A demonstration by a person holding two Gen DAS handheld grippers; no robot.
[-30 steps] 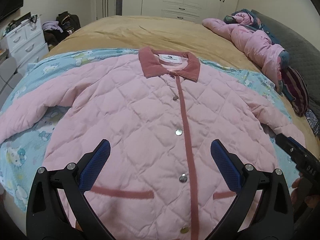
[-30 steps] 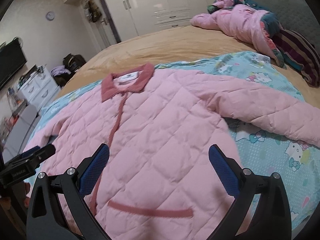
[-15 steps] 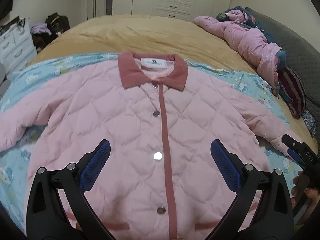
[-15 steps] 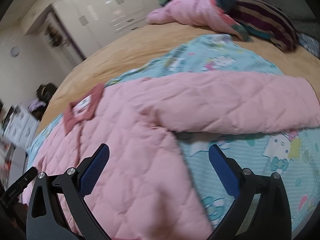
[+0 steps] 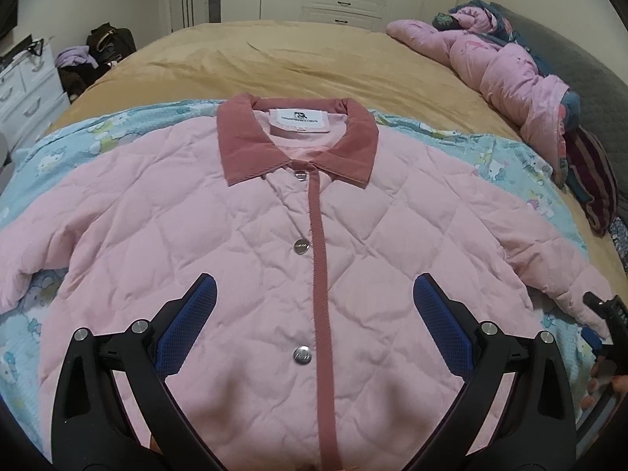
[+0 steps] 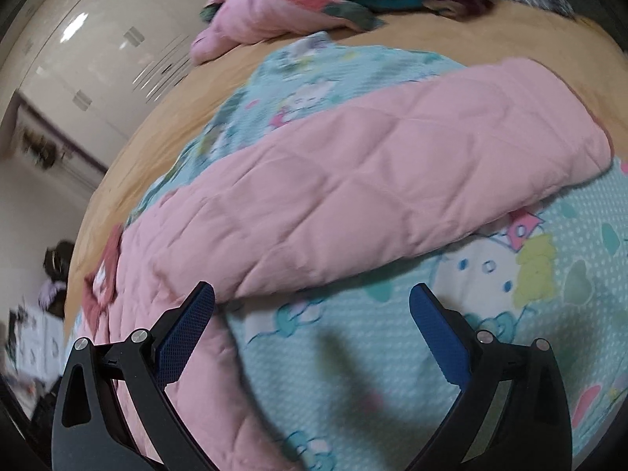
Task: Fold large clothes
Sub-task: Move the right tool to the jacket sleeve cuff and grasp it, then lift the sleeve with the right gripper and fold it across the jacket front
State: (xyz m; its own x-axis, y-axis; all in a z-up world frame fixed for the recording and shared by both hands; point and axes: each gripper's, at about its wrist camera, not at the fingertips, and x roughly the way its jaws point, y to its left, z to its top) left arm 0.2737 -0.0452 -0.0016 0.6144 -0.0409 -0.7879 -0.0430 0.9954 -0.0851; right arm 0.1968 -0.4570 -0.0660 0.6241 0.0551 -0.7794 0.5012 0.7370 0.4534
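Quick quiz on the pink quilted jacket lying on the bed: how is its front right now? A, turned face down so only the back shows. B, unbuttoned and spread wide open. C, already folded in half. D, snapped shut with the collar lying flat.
D: the pink quilted jacket lies face up with its placket closed down the middle, and the darker pink collar sits flat at the top.

Matt quilted cloth jacket [image 5: 243, 243]; shiny metal snaps [image 5: 301, 246]

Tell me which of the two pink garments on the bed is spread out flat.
The quilted jacket with the dark pink collar, lying buttoned on the blue cartoon sheet. The other pink coat is bunched up near the bed's far edge.
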